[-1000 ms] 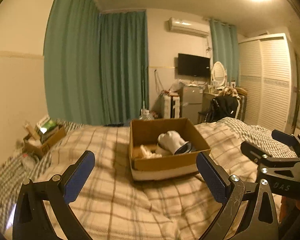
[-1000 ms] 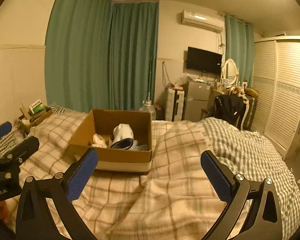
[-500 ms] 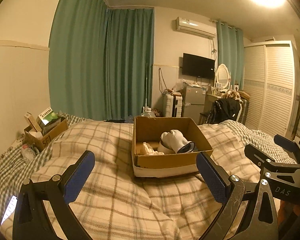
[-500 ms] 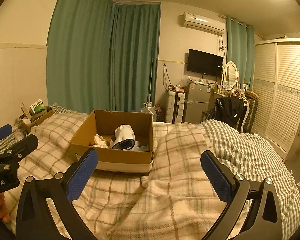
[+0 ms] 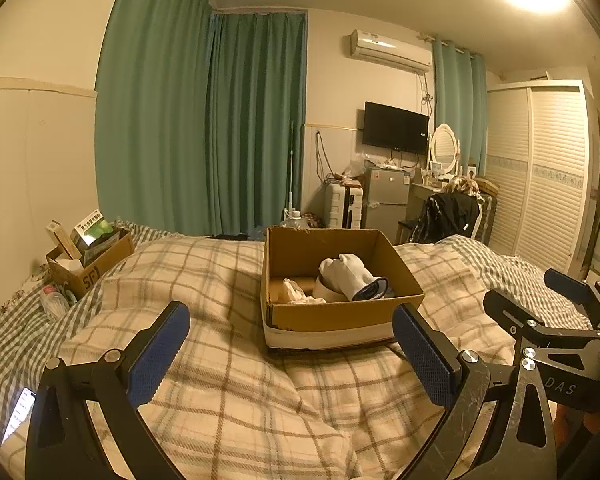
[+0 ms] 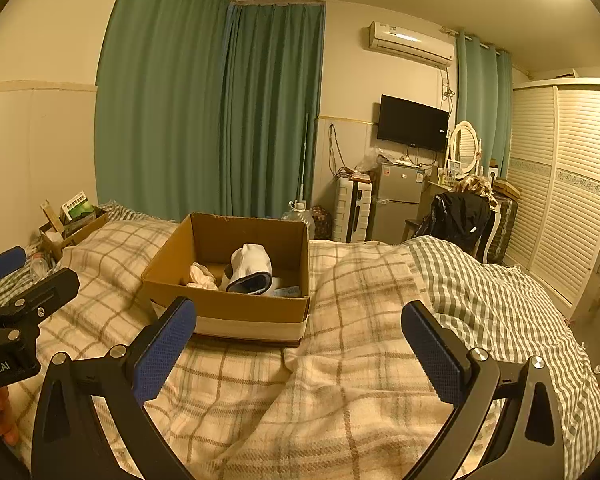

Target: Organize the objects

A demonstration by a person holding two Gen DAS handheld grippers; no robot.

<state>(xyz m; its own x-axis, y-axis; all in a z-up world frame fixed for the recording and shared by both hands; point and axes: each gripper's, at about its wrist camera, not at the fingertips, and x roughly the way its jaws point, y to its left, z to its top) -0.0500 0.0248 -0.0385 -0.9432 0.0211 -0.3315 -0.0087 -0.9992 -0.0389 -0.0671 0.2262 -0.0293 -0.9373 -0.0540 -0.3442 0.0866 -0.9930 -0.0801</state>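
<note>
An open cardboard box (image 5: 332, 316) sits on the plaid blanket of the bed; it also shows in the right wrist view (image 6: 236, 308). Inside lie a white sock with a dark cuff (image 5: 352, 276) (image 6: 250, 270) and a crumpled white cloth (image 5: 296, 292) (image 6: 202, 276). My left gripper (image 5: 292, 356) is open and empty, held above the blanket in front of the box. My right gripper (image 6: 300, 350) is open and empty, to the right of the left one and in front of the box.
A smaller cardboard box with packets (image 5: 88, 256) and a plastic bottle (image 5: 54, 304) lie at the bed's left edge by the wall. A phone (image 5: 18, 412) lies at the near left. A fridge, chair and wardrobe (image 6: 560, 184) stand beyond the bed.
Both grippers have tilted up a little, so the box sits lower and slightly nearer in each view. The jaws stayed open.
</note>
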